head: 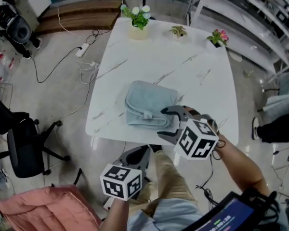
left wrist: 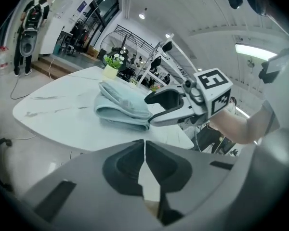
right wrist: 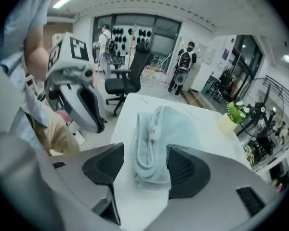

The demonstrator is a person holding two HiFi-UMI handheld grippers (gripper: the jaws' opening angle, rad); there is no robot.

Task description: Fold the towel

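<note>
A light blue towel (head: 147,102) lies folded into a thick bundle on the white marble table (head: 183,66), towards its near edge. My right gripper (head: 166,122) is open at the towel's near right end. In the right gripper view the towel (right wrist: 159,138) lies between the spread jaws of that gripper (right wrist: 144,160), and the pads do not press on it. My left gripper (head: 140,154) is shut and holds nothing, low in front of the table's near edge. The left gripper view shows its own gripper (left wrist: 144,146) closed, with the towel (left wrist: 123,105) and the right gripper (left wrist: 150,110) beyond it.
Three small potted plants (head: 138,20) (head: 178,31) (head: 216,36) stand along the table's far edge. A black office chair (head: 24,143) is on the floor at the left, a pink cloth (head: 48,208) lies at the bottom left, and a power strip with cables (head: 82,49) is beyond the chair.
</note>
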